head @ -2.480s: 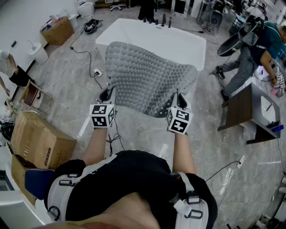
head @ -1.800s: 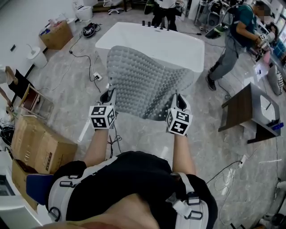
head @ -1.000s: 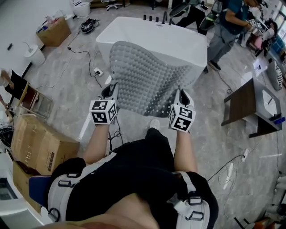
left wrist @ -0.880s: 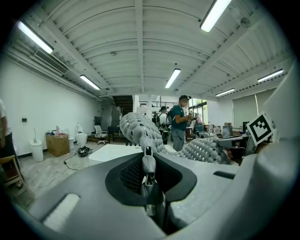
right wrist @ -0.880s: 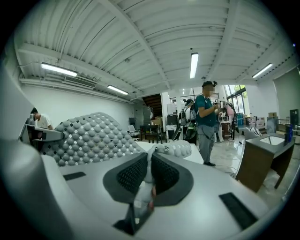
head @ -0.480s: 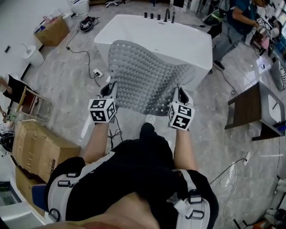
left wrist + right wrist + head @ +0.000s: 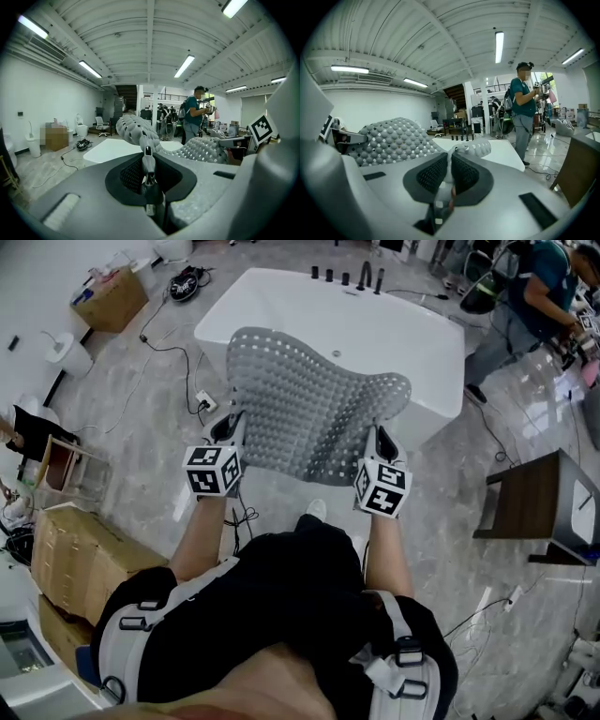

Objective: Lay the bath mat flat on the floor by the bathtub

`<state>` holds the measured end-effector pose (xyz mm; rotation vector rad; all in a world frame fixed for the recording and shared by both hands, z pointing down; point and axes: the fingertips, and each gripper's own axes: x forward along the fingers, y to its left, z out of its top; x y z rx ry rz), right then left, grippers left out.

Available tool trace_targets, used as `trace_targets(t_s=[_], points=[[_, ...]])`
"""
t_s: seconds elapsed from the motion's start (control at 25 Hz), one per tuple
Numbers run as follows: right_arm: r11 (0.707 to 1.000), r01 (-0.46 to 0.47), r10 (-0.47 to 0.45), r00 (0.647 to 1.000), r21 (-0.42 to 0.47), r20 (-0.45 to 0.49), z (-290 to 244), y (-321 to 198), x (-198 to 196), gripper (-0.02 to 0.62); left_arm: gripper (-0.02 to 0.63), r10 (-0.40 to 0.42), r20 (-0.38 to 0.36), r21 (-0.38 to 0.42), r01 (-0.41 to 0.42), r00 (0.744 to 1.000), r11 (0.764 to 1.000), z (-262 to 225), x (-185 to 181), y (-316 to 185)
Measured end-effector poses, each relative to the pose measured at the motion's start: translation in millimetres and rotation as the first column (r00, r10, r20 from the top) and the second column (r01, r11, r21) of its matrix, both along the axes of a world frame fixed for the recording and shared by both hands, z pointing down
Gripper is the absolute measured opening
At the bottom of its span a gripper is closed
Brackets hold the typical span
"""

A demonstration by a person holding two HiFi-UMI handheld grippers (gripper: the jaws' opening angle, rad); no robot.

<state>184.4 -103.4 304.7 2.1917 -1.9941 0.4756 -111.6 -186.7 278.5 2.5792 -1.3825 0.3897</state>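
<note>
The left gripper (image 7: 228,430) is shut tight on the near left corner of the bath mat (image 7: 309,409); in the left gripper view its jaws pinch a thin fold of the mat's edge. The mat hangs in the air, sagging between the hands and running straight ahead from the fingers, its far edge over the near rim of the bathtub (image 7: 281,306). The bare floor (image 7: 281,491) beside the tub lies below the mat, nearer the person. The right gripper (image 7: 380,442) clamps the near right corner likewise. Both hands look equally near, so lowering should probably be done together.
</note>
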Motion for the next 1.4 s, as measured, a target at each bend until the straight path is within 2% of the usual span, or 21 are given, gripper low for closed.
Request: trace_targets(t_s=[0.32, 0.64, 0.8, 0.96, 1.16, 1.4], points=[[0.998, 0.040, -0.039, 0.999, -0.042, 0.023, 8, -87, 28, 0.032, 0.040, -0.015, 0.004, -0.040, 0.015, 1.000, 0.999, 6, 33, -82], [0.991, 0.038, -0.027, 0.996, -0.132, 0.083, 45, -112, 44, 0.032, 0.040, 0.002, 0.044, -0.131, 0.004, 0.999, 0.991, 39, 47, -115], [0.981, 0.020, 0.000, 0.995, -0.192, 0.102, 75, -117, 41, 0.032, 0.040, 0.024, 0.055, -0.210, -0.012, 0.998, 0.978, 72, 41, -130], [0.964, 0.003, 0.035, 0.990, -0.267, 0.137, 108, -117, 42, 0.032, 0.040, 0.048, 0.076, -0.301, -0.023, 0.996, 0.953, 112, 38, -141], [0.919, -0.024, 0.086, 0.986, -0.393, 0.143, 162, -109, 43, 0.032, 0.040, 0.056, 0.059, -0.440, -0.025, 0.997, 0.898, 172, 28, -150], [0.870, -0.035, 0.114, 0.985, -0.492, 0.132, 237, -106, 50, 0.031, 0.040, 0.107, 0.085, -0.536, -0.045, 0.991, 0.843, 253, 36, -154]])
